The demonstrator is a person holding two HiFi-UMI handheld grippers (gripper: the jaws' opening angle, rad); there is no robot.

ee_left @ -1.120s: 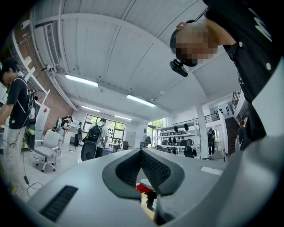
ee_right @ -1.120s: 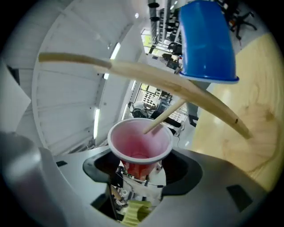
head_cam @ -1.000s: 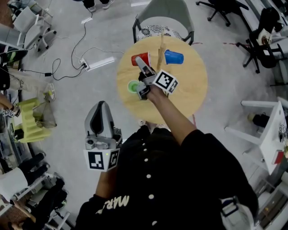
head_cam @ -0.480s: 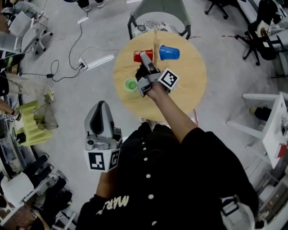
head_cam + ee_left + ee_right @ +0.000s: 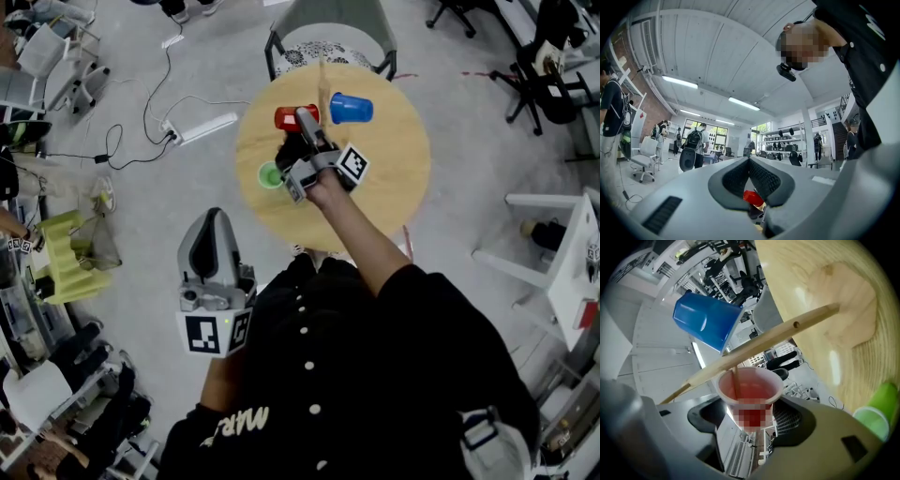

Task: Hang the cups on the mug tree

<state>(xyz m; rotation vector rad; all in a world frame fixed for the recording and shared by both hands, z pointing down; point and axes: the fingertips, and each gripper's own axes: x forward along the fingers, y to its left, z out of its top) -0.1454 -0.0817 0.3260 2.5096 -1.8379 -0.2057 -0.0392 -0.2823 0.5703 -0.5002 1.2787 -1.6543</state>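
Observation:
On a round wooden table (image 5: 394, 178) stands the wooden mug tree (image 5: 323, 84). A blue cup (image 5: 349, 108) hangs on its right side. My right gripper (image 5: 292, 127) is shut on a red cup (image 5: 284, 118) held in the air at the tree's left. In the right gripper view a thin peg of the mug tree (image 5: 787, 331) reaches into the mouth of the red cup (image 5: 750, 394) between the right gripper's (image 5: 750, 416) pads, and the blue cup (image 5: 705, 319) hangs beyond. A green cup (image 5: 271, 175) (image 5: 876, 413) stands on the table. My left gripper (image 5: 211, 225) (image 5: 750, 161) is shut and empty, low by my body, off the table.
A grey chair (image 5: 333, 28) stands behind the table. A power strip (image 5: 202, 129) with cables lies on the floor to the left, near a yellow-green rack (image 5: 66, 253). A white table (image 5: 572, 272) is at the right, office chairs (image 5: 544, 75) at the far right.
My right gripper has rolled and shifted slightly with the red cup, bringing it onto the tree's left peg. The left gripper has stayed put.

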